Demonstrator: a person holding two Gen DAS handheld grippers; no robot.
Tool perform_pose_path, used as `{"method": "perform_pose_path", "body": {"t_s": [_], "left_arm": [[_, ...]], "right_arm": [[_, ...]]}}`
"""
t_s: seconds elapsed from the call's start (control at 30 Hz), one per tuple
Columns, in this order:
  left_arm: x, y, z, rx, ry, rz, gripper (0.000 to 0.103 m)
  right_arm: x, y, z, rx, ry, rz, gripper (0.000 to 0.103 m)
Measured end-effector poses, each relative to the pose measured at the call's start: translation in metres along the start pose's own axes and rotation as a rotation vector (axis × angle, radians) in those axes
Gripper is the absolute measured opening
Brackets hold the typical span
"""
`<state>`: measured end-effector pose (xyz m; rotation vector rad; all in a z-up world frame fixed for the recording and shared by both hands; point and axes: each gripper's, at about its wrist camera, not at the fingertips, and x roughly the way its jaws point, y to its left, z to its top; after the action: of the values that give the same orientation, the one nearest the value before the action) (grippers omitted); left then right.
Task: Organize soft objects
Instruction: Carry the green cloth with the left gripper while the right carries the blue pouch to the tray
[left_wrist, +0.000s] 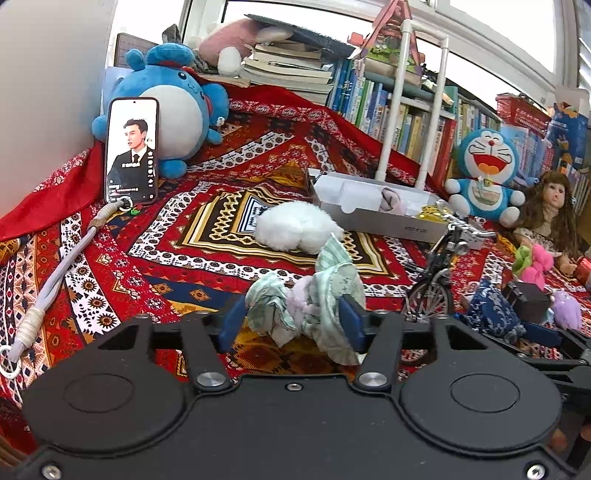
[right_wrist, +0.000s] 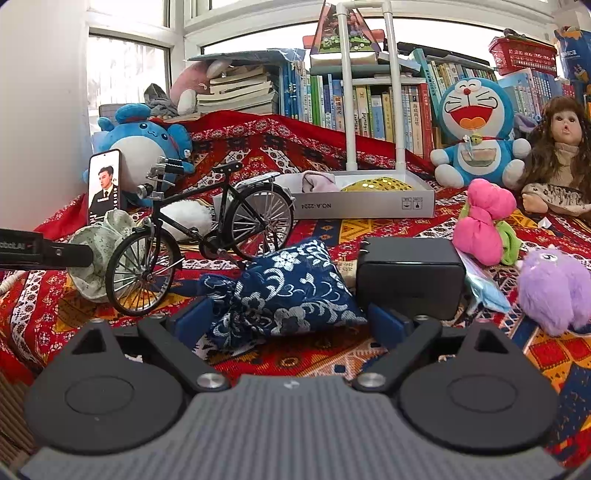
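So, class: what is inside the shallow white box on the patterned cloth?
In the white box: a pale pink cloth and a gold sequinned item. Its front wall hides their lower parts and the box floor.

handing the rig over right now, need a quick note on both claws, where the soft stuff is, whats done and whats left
Left claw: part open, the green crumpled cloth between its fingers; whether the pads press it is unclear.
Right claw: open wide around the blue floral pouch, not gripping.
White box: already holds a pale pink cloth and a gold sequin piece.
Loose on the blanket: white fluffy ball, pink and green bundle, purple plush.
Left: probably cloth, pouch and the loose soft pieces into the box.
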<state>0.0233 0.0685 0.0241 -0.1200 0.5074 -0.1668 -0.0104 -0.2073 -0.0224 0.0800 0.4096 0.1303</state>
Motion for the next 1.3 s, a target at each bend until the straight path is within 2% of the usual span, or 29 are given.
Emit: {"method": "perform_pose_path", "body": {"t_s": [0.13,0.37,0.43,0.57,0.6,0.67,0.73,0.87,0.97,1.1,1.3], "left_arm": [[0.009,0.005,-0.001,-0.044,-0.002,-0.007,0.075],[0.026,0.008,-0.001,-0.071,0.016,-0.014,0.076],[0.03,0.008,-0.003,-0.081,0.021,-0.013,0.076],[0.033,0.008,-0.009,-0.078,0.008,0.005,0.069],[0.033,0.007,-0.01,-0.07,0.007,-0.002,0.058],[0.031,0.004,-0.011,-0.055,0.0,0.001,0.053],[0.029,0.001,-0.012,-0.036,-0.013,0.001,0.042],[0.021,-0.005,-0.008,0.002,-0.053,0.032,0.039],[0.015,-0.005,-0.002,-0.003,-0.077,0.026,0.038],[0.009,-0.007,0.01,0.012,-0.1,0.017,0.038],[0.004,-0.009,0.032,0.009,-0.114,-0.003,0.038]], "right_arm": [[0.003,0.003,0.002,-0.029,0.003,0.014,0.099],[0.008,0.011,0.004,-0.059,0.014,0.0,0.1],[0.009,0.012,0.004,-0.062,0.024,0.005,0.097],[0.007,0.014,0.004,-0.063,0.03,0.021,0.085],[0.006,0.014,0.004,-0.059,0.027,0.025,0.081],[0.003,0.013,0.005,-0.047,0.021,0.031,0.077],[0.0,0.012,0.006,-0.037,0.013,0.036,0.072],[-0.006,0.012,0.01,-0.038,0.008,0.037,0.059],[-0.013,0.012,0.016,-0.045,0.004,0.033,0.046],[-0.018,0.007,0.024,-0.038,0.007,0.027,0.035],[-0.027,-0.001,0.032,-0.015,-0.016,0.024,0.031]]}}
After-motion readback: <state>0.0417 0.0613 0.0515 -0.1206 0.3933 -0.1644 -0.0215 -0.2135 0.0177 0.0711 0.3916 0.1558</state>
